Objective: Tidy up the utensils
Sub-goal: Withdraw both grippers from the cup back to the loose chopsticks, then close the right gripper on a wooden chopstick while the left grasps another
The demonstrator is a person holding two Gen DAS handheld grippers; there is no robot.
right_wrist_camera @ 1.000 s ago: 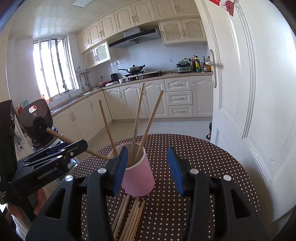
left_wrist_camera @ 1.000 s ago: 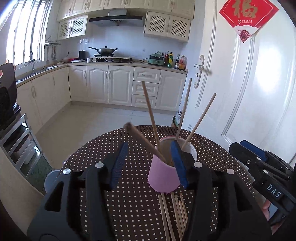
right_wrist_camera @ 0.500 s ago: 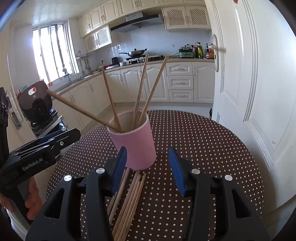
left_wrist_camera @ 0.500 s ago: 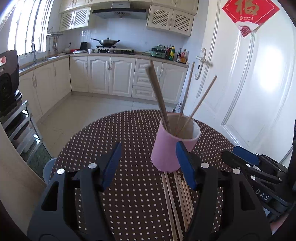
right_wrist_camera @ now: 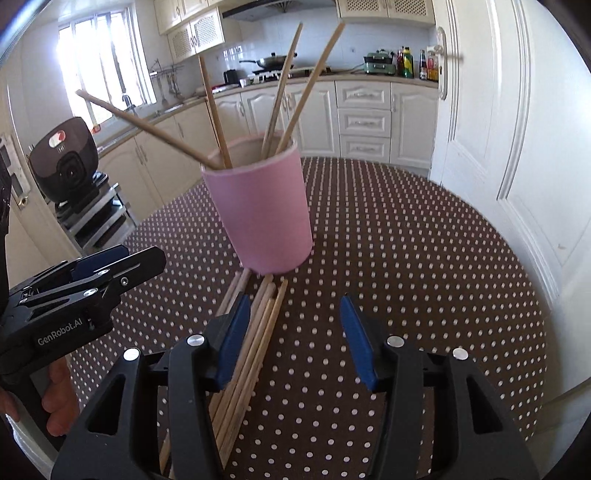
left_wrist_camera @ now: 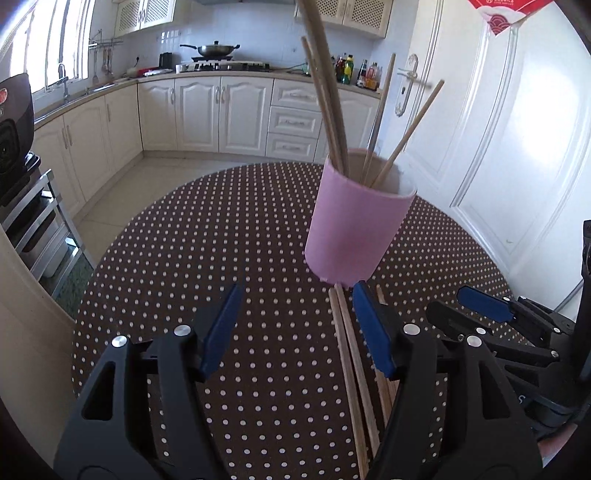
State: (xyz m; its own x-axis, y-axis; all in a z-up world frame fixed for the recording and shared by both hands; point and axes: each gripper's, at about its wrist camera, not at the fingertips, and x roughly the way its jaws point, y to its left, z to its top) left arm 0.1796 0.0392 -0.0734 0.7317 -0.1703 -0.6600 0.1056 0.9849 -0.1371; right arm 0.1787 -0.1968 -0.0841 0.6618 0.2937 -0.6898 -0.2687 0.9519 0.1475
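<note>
left gripper [left_wrist_camera: 295,328] now empty, jaws apart; its stick [left_wrist_camera: 325,85] stands in cup [left_wrist_camera: 354,229]. right gripper [right_wrist_camera: 291,334] jaws opening, empty, lower over sticks [right_wrist_camera: 255,328].

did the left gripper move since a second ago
Yes. The left gripper has dropped toward the dotted tablecloth: its blue pads, level with the pink cup before, now sit below its base, over the loose wooden chopsticks.

Non-task items: wok [left_wrist_camera: 213,48] on stove, bottles [left_wrist_camera: 356,72] on counter, white door [left_wrist_camera: 517,147], window [right_wrist_camera: 99,70], red hanging [left_wrist_camera: 506,14].
</note>
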